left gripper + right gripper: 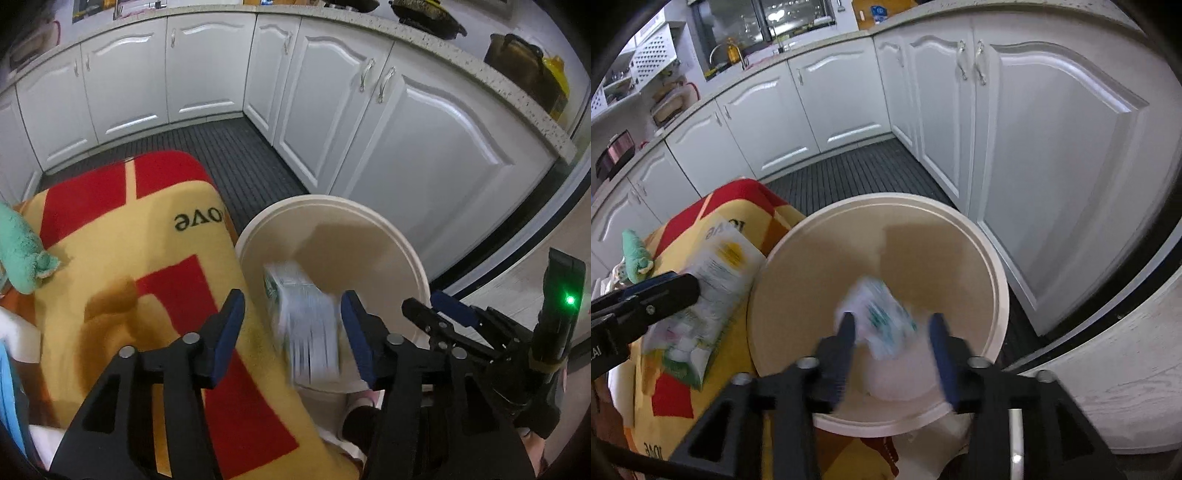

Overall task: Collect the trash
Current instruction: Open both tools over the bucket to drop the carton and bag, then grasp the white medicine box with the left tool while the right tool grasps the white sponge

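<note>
Stood along the walls: white cabinets [207, 70] under a speckled worktop [480, 62]. Lay beside them: dark ribbed floor mat [236, 155], yellow-and-red blanket [110, 236], green plush toy [18, 251].

A white packet [306, 325] with green print, blurred, sits between the left jaws at the bin's [369, 214] rim. A smaller white-green wrapper [886, 325], blurred too, lies between the right jaws, above the round cream bin's open mouth.
</note>
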The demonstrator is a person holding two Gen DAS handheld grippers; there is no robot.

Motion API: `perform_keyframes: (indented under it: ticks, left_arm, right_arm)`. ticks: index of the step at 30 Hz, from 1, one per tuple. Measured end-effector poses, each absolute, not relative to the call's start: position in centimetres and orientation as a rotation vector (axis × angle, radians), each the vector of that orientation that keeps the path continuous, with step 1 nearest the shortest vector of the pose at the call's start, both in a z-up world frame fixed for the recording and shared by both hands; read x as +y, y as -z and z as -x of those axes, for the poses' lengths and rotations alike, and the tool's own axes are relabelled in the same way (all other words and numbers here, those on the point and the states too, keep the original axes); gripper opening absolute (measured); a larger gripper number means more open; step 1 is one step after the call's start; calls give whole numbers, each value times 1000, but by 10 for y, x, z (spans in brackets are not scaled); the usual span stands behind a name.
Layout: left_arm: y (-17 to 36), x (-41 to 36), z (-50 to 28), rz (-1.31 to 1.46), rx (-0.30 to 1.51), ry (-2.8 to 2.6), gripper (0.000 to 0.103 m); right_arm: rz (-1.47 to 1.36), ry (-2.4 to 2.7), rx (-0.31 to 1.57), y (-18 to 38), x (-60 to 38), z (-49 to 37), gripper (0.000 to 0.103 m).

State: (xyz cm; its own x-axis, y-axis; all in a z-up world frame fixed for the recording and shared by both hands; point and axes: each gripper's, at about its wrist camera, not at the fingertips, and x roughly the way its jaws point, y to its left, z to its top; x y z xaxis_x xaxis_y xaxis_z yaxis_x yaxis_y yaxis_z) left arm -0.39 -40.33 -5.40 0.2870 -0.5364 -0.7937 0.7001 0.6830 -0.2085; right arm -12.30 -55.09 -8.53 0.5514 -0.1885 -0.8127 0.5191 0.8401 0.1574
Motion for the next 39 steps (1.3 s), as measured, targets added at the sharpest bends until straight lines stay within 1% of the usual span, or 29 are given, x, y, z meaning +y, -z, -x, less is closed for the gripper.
perform_keyframes:
  ticks: [5,8,13,21,23,25,26,39]
  left_arm:
    - [45,-392,10,-221,937,791,55]
    - [39,-381,12,-229,914,757,55]
    - [30,-357,19,-258,862,698,55]
    - [20,-309,22,-234,850,621,55]
    - [18,-295,25,-227,848,609,55]
    - [17,-280,29,-223,846,597,55]
    - [18,-274,31,-222,848,592,55]
    - [46,-178,53,-183,942,500,55]
  right_arm:
    - [-403,422,884,78,-543,129,43]
    - [-393,410,870,72,-533,132,47]
    - [-373,380,868,65,-516,127,47]
    - [-361,330,863,55,-486,122,48]
    - [-351,308,859,51,-475,120,51]
    - [-341,286,851,46,-462,118,65]
    - [-333,276,845,44,-456,117,67]
    - [-277,136,824,23,-397,97,68]
